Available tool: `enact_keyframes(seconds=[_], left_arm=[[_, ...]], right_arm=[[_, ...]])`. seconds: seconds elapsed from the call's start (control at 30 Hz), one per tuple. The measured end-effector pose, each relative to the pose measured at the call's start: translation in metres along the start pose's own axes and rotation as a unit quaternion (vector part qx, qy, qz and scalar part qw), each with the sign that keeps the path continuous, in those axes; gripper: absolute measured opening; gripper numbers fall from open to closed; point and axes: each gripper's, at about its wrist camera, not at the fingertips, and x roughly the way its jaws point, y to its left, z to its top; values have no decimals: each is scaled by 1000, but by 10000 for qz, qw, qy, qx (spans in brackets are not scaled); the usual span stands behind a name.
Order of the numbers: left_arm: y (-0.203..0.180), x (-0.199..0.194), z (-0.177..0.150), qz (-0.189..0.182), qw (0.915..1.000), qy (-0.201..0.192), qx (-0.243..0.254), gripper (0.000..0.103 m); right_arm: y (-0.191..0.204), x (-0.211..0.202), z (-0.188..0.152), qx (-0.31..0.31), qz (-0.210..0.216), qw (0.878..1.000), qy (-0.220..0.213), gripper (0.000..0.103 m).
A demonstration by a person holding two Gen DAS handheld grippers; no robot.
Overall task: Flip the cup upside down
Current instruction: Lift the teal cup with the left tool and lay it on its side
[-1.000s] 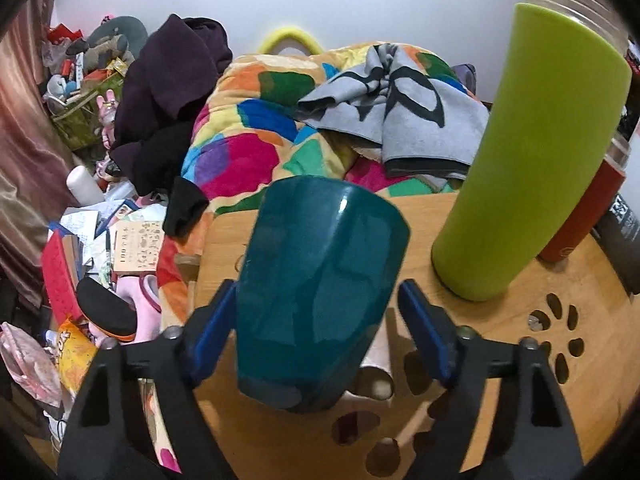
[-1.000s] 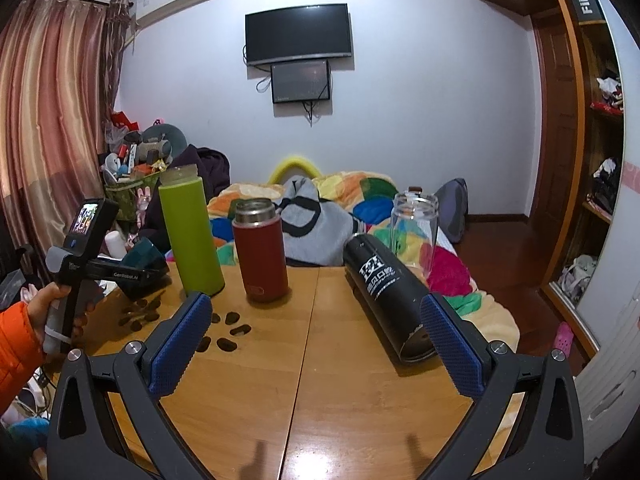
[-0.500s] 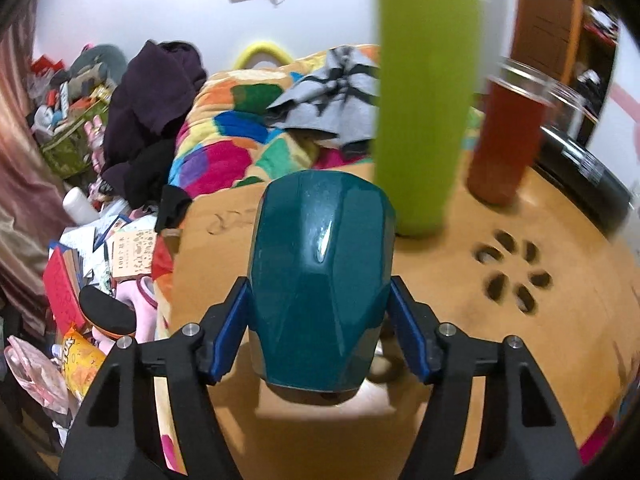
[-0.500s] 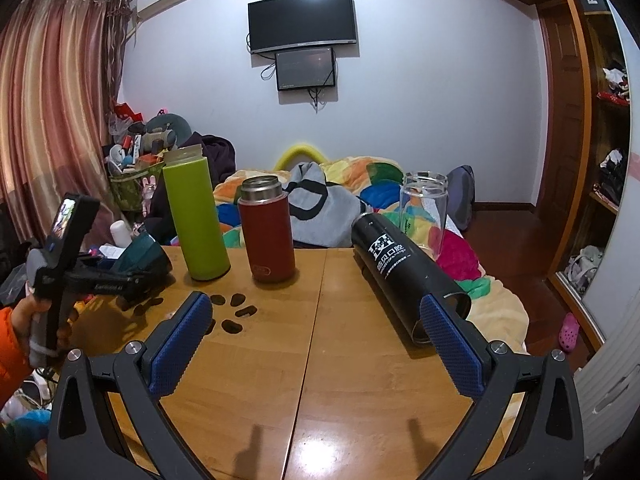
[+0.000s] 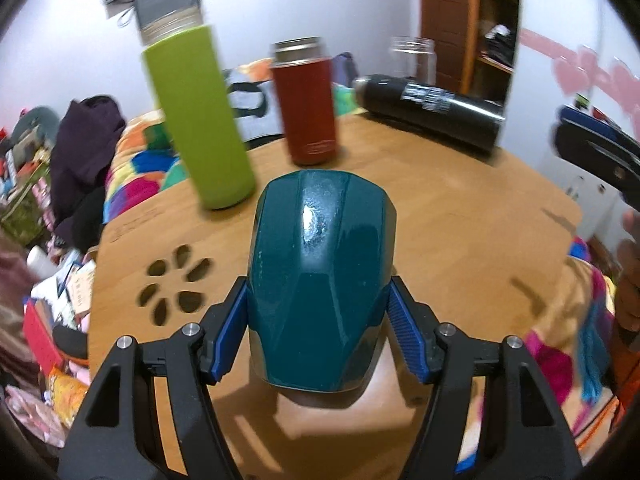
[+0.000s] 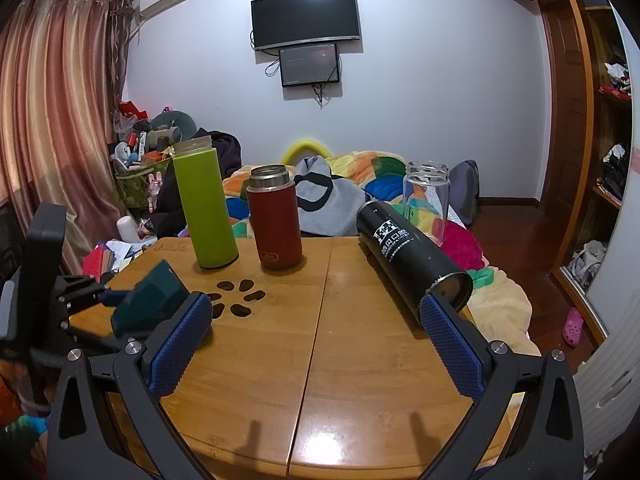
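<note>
The left gripper clamps the teal cup between its blue pads, one pad pressed on each flank. In the right wrist view the cup is tilted over the left part of the wooden table; whether it touches the tabletop cannot be told. Behind it stands a green bottle, upright, with a red flask just beside it to the right, both near a cluster of oval cut-outs. Farther right a black flask lies on its side, its open mouth toward the table's near edge. The right gripper hangs above the table with its jaws spread wide, holding nothing.
</note>
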Motion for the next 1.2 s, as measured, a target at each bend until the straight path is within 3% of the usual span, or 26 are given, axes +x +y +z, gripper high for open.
enact_keyframes(seconds=[0.13,0.33,0.8,1.03,1.2], left_arm=[[-23,-5,0,-192,9997,0,116,66],[-45,-8,2,-108,9999,30,75,66],[-48,-14,0,-469,9989,5,-9,66],[-37,-39,-9,-821,9961,-314,-122,66],[-14,-69,-17,-587,9949,-719,-383,67]], right_arm=[[-4,-1,-3,56,21,10000,16,103],[-9,0,-8,156,90,9998,77,103],[0,8,-16,41,310,9993,222,103],[9,11,-18,-102,384,9989,253,103],[15,9,-20,-176,449,9985,250,103]])
